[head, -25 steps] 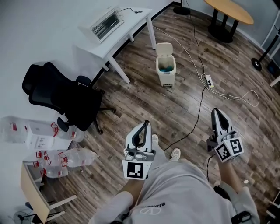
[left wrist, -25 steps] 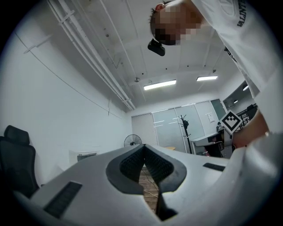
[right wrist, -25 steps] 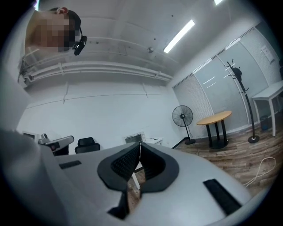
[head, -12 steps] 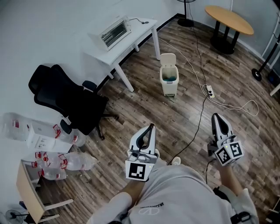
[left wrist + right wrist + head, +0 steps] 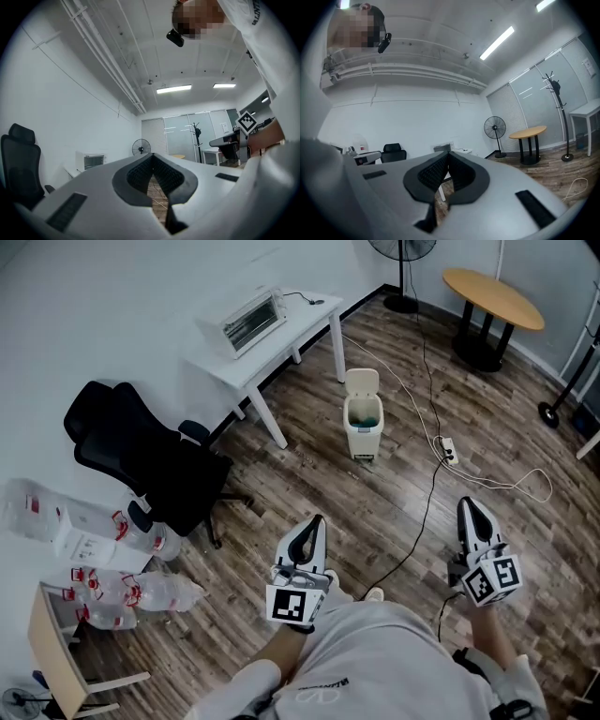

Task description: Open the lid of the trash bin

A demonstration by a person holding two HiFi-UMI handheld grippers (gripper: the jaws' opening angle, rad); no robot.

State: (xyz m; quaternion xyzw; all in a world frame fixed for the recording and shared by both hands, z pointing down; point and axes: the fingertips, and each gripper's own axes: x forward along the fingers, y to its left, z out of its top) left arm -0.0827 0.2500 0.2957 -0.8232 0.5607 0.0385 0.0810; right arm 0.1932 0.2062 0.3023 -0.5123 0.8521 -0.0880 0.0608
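The left gripper [image 5: 314, 523] sits low at the person's waist, pointing forward, ribbed dark jaws pressed together, empty. Well ahead, the boxy cream trash bin [image 5: 362, 427] stands on the plank floor [image 5: 309, 474] near the white table [image 5: 281, 334], lid [image 5: 362, 382] upright. The right gripper [image 5: 467, 506] is likewise closed.

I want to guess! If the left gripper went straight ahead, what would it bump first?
Probably the bin, roughly in line with the left gripper. Its height is unclear, so it might pass above.
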